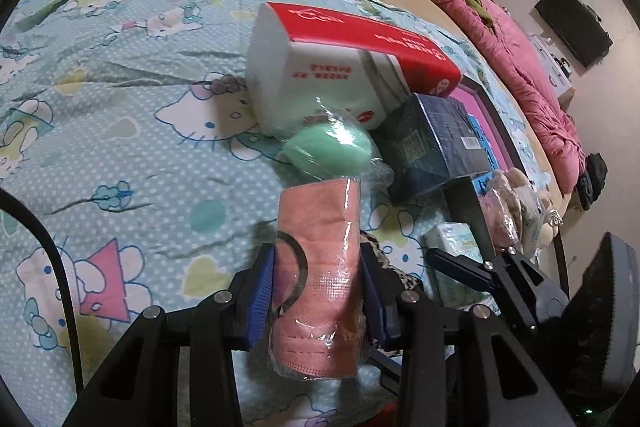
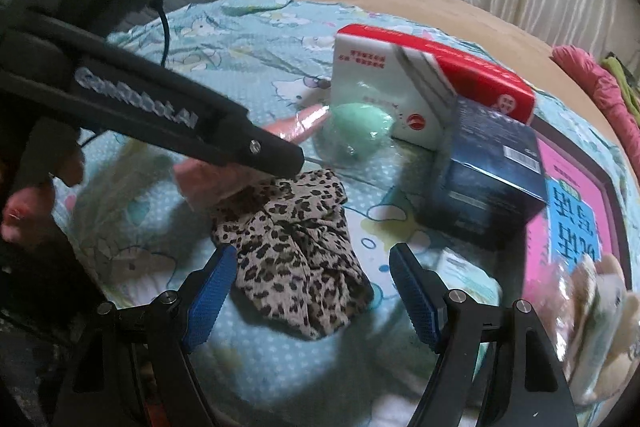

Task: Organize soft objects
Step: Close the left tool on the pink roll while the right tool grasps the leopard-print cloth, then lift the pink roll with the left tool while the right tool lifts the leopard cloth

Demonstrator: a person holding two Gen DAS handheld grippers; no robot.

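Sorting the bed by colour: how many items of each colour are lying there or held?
Pink: 2, mask pack, book
Green: 1, sponge
Red-white: 1, tissue pack
Dark blue: 1, box
Leopard: 1, cloth
Total: 6

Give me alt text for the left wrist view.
The left gripper is shut on a wrapped pack of pink masks above a cartoon-print sheet. Beyond lie a green sponge, a tissue pack and a dark box.
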